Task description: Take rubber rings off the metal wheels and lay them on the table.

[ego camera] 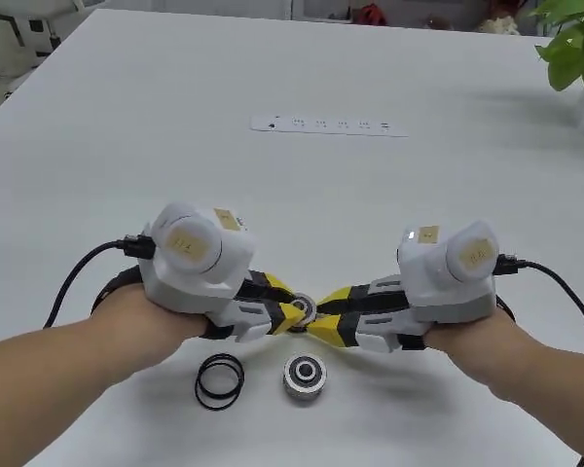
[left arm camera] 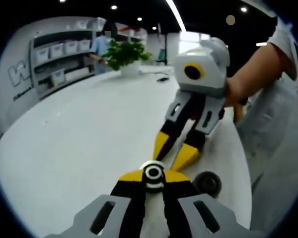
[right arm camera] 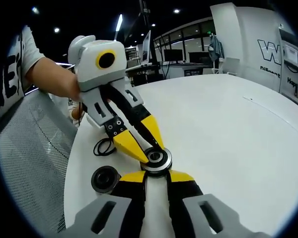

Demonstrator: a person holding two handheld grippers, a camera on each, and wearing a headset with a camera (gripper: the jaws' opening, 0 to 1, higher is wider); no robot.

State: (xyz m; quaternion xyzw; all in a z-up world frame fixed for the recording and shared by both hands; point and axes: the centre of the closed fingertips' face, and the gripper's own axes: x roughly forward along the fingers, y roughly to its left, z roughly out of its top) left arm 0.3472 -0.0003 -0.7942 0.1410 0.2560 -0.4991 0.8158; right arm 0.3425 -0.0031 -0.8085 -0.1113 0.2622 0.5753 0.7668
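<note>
Jaws tip to tip, wheel (ego camera: 301,309) gripped between

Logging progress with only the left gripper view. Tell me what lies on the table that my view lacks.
Observer: Thin black rubber rings lie loose on the white table, nearer the person than the left tool.
Operator: Place them against the loose wheel.
Observer: In the head view they lie left of that silver metal wheel, apart from it.
Operator: Report anything farther off.
Observer: A flat white power strip lies mid-table, well beyond the right tool.
</note>
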